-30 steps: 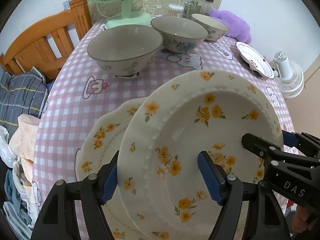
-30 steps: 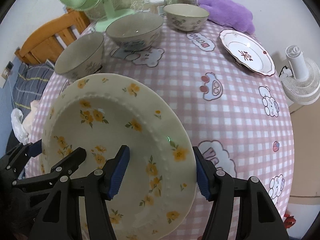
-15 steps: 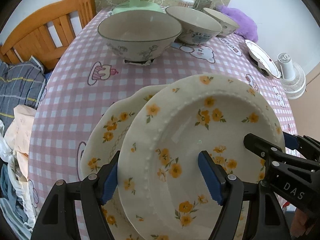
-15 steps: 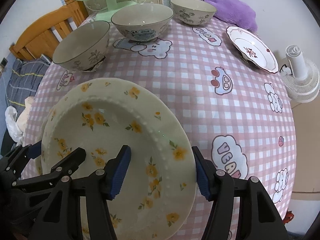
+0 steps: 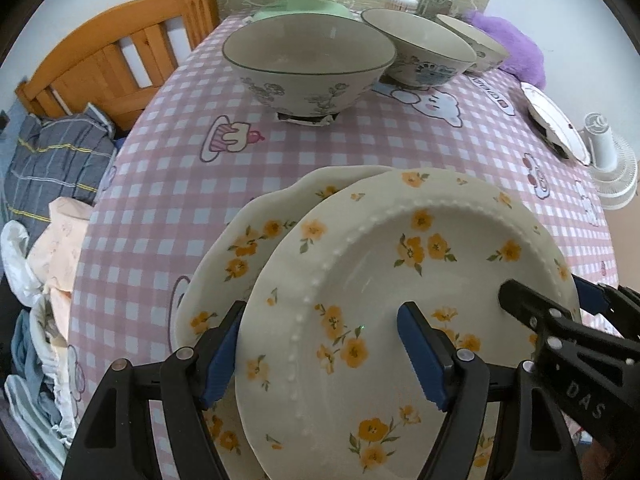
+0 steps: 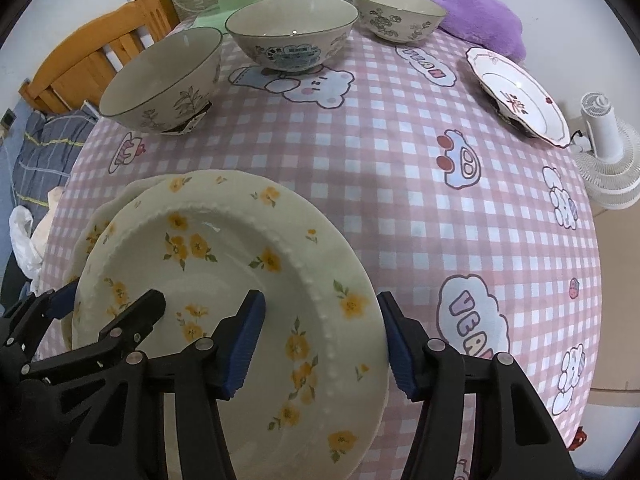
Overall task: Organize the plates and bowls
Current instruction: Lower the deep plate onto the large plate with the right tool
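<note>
Down and forward goes the flowered plate [image 5: 400, 280], both the left claw [image 5: 320, 356] and right claw [image 6: 320, 340] clamped on its rim, seemingly almost stacked on its twin [image 5: 248, 240] peeking out at ten o'clock.

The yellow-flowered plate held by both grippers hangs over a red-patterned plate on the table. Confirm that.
Wrong in one respect: the plate beneath is yellow-flowered too, as the left wrist view shows. The red-patterned plate sits far across the table. Both grippers do hold the top yellow-flowered plate.
</note>
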Action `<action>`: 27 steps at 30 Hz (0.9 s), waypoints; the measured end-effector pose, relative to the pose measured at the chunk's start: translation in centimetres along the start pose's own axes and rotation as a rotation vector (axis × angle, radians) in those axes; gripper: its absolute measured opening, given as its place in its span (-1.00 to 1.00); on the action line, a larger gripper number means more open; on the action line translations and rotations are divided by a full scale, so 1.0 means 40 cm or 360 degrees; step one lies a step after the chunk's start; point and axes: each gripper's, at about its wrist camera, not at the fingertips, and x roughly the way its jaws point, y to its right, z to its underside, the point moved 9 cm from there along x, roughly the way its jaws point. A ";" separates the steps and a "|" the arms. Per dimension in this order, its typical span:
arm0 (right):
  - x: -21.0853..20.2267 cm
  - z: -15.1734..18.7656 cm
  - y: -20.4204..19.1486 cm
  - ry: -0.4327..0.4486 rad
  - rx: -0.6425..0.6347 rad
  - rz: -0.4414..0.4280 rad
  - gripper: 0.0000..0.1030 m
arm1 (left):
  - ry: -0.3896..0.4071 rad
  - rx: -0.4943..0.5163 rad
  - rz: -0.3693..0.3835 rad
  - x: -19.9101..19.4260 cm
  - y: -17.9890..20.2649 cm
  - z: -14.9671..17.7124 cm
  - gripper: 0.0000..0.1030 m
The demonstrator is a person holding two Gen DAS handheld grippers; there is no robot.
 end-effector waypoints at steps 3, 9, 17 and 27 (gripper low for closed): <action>-0.002 0.015 0.006 -0.0020 0.0007 -0.0009 0.20 | 0.0000 -0.0007 -0.0053 0.001 -0.004 0.001 0.55; -0.044 0.038 0.041 0.0025 0.0084 -0.0002 0.05 | -0.0009 0.0010 -0.0155 0.004 -0.003 0.006 0.56; -0.063 0.047 0.014 0.0056 -0.0010 0.0012 -0.37 | -0.0010 0.0028 -0.0216 -0.007 -0.004 0.017 0.53; -0.042 0.044 -0.008 0.0029 0.0023 -0.0008 -0.35 | -0.0011 0.0051 -0.0162 -0.034 -0.030 0.033 0.53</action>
